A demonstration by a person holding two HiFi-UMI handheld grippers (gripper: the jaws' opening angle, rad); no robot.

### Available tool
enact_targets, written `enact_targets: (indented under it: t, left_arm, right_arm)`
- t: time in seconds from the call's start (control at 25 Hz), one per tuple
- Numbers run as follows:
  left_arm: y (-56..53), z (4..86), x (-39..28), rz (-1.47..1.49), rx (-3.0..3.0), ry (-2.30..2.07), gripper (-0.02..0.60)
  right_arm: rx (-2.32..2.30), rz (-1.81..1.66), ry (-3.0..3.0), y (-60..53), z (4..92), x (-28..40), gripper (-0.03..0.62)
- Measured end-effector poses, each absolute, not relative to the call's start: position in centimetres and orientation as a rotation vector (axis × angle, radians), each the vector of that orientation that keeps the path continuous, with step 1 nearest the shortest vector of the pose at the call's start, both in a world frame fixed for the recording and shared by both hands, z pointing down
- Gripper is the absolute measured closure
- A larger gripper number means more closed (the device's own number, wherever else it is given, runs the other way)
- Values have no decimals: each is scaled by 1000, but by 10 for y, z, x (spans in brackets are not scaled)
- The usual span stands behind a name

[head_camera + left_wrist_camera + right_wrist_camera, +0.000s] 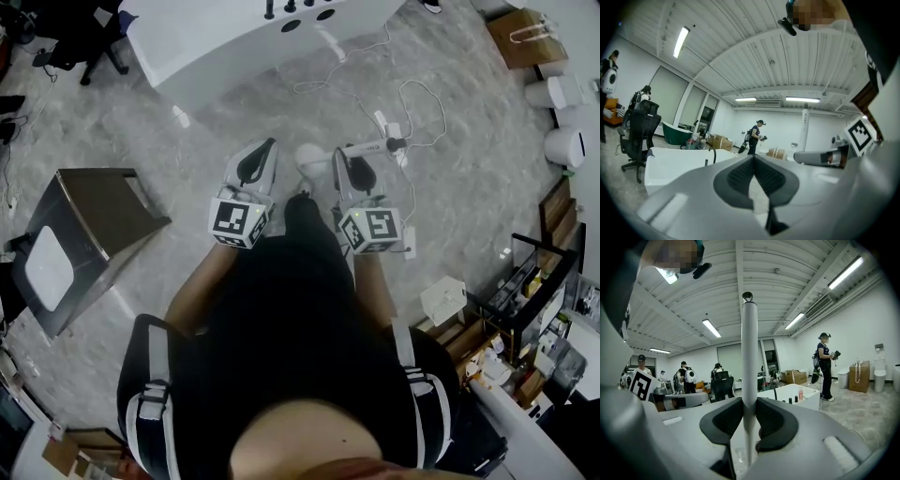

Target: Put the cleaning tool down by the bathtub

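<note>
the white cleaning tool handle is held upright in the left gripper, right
No, the right gripper holds the white cleaning tool handle upright; the right gripper view shows its jaws closed on it. The left gripper has nothing between its jaws.

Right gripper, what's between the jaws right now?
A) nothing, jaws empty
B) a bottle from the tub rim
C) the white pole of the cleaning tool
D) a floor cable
C: in the right gripper view, the right gripper has both pads pressed against the cleaning tool's white pole, which stands upright between them.
</note>
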State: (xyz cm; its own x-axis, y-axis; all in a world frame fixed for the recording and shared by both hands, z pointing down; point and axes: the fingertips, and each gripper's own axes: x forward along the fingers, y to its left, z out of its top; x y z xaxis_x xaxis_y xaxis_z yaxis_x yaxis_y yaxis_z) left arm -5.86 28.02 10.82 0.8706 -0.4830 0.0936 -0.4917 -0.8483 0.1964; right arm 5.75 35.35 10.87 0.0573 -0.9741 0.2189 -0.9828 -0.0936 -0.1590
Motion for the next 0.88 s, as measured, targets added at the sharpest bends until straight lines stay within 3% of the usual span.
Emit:
enact_targets:
  t: [0.4, 0.88]
  left_arm:
    - [253, 106, 41, 47, 2792, -894, 572]
    - [226, 113, 67, 74, 2730, -1107, 572]
  right_arm:
    - [2157, 415, -2193, 324, 109, 166, 503]
    - [2017, 450, -2294, 285, 135, 222, 503]
